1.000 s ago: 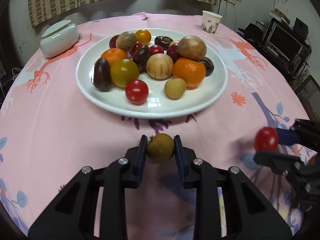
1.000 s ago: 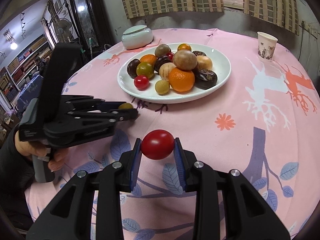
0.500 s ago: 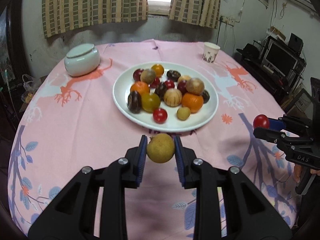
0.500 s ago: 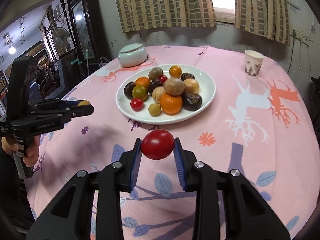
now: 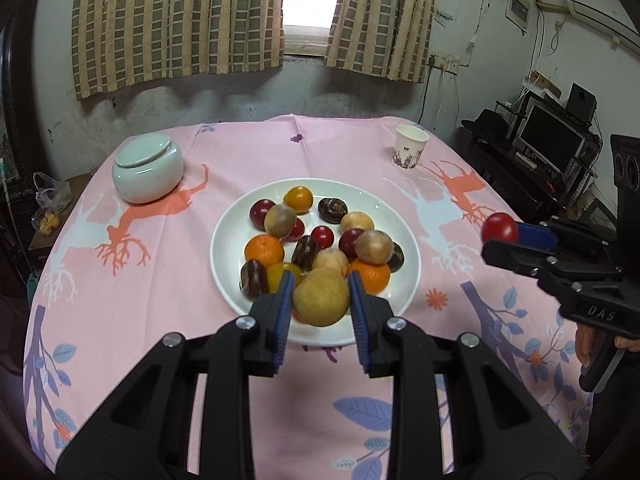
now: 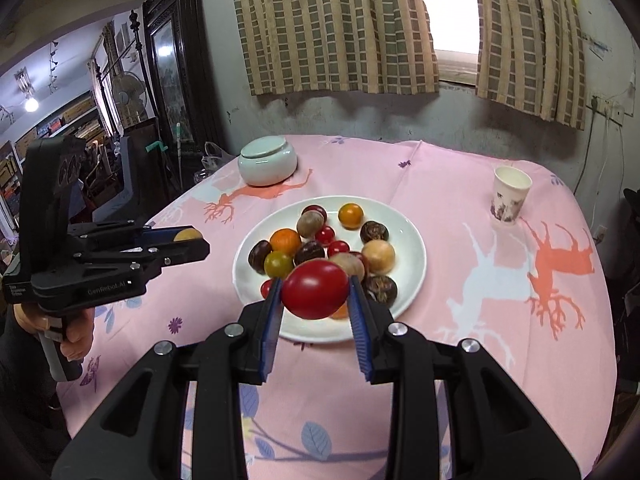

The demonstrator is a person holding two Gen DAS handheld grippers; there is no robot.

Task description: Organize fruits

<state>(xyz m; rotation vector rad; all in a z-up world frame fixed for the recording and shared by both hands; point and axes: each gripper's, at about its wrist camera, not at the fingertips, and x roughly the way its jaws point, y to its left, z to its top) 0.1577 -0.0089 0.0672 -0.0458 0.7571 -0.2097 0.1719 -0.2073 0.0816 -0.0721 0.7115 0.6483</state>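
Observation:
A white plate (image 5: 404, 236) (image 6: 408, 232) in the middle of the pink table holds several fruits: oranges, red and yellow cherry tomatoes, dark and tan round fruits. My left gripper (image 5: 320, 300) is shut on a tan round fruit (image 5: 321, 301) and holds it high above the plate's near edge. My right gripper (image 6: 314, 290) is shut on a red tomato (image 6: 315, 289), also raised over the plate's near side. The right gripper with its tomato (image 5: 499, 229) shows at the right of the left wrist view; the left gripper with its fruit (image 6: 190, 235) shows at the left of the right wrist view.
A pale green lidded jar (image 5: 147, 170) (image 6: 267, 162) stands at the table's far left. A paper cup (image 5: 411, 147) (image 6: 511, 195) stands at the far right. Curtains and a wall lie behind; a monitor and shelves (image 5: 552, 136) stand to the right.
Both grippers have risen and pulled back from the table with their fruits still held. The plate now looks smaller and farther below.

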